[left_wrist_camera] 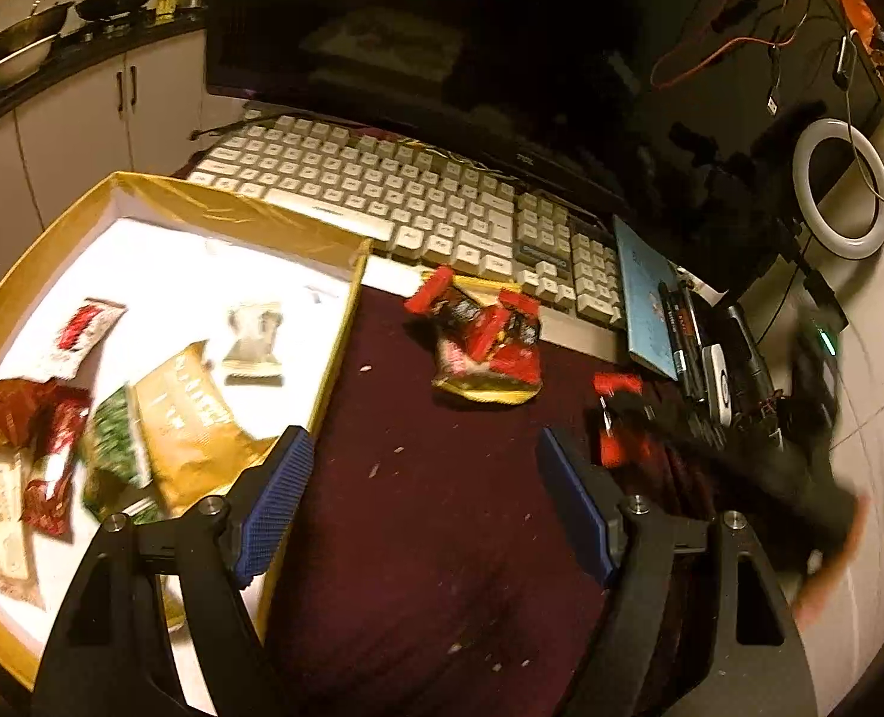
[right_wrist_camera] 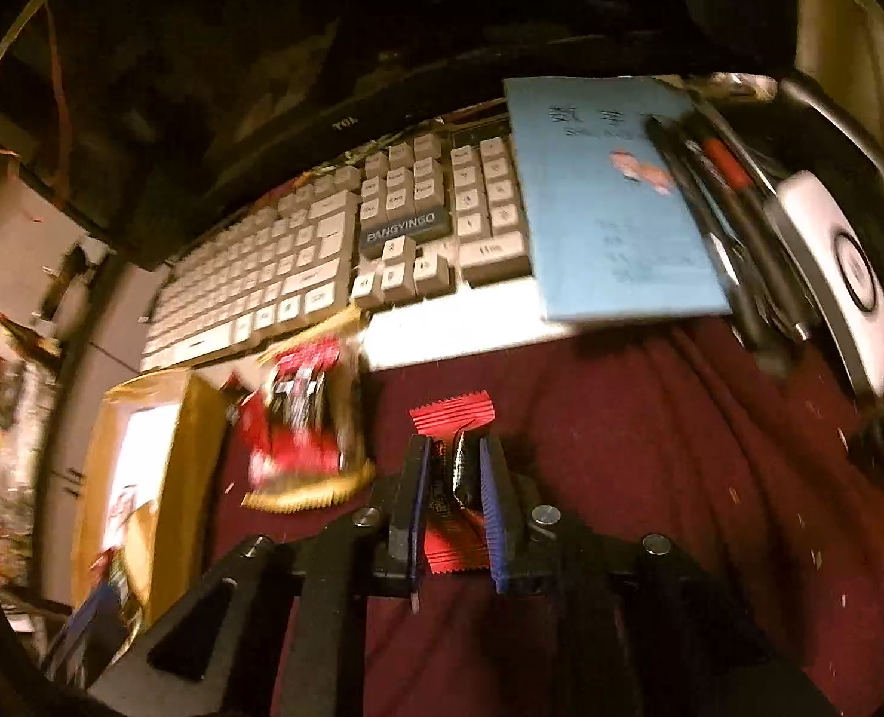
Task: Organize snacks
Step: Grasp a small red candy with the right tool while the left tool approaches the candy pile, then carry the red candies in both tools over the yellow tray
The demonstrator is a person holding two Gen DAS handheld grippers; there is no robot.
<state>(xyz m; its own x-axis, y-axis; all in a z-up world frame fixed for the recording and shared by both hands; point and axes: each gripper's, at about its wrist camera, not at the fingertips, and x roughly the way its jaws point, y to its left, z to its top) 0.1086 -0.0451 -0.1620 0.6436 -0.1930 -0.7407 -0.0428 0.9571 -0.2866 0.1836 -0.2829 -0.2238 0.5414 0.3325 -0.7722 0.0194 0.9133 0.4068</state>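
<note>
A yellow-rimmed box (left_wrist_camera: 334, 328) at the left holds several snack packets, among them a gold bag (left_wrist_camera: 185, 418) and a green one (left_wrist_camera: 113, 448). My left gripper (left_wrist_camera: 421, 478) is open and empty over the dark red cloth, beside the box's right wall. A gold and red snack bag (left_wrist_camera: 484, 340) lies on the cloth by the keyboard; it also shows in the right wrist view (right_wrist_camera: 304, 424). My right gripper (right_wrist_camera: 454, 466) is shut on a small red candy wrapper (right_wrist_camera: 451, 412), held above the cloth. The same gripper and candy (left_wrist_camera: 618, 418) show blurred in the left wrist view.
A white keyboard (left_wrist_camera: 394, 197) and a dark monitor (left_wrist_camera: 502, 48) stand behind the cloth. A blue booklet (right_wrist_camera: 609, 203), pens (right_wrist_camera: 717, 179) and a white device (right_wrist_camera: 830, 257) lie at the right. A ring light (left_wrist_camera: 842, 188) sits at the far right. Crumbs dot the cloth (left_wrist_camera: 442, 538).
</note>
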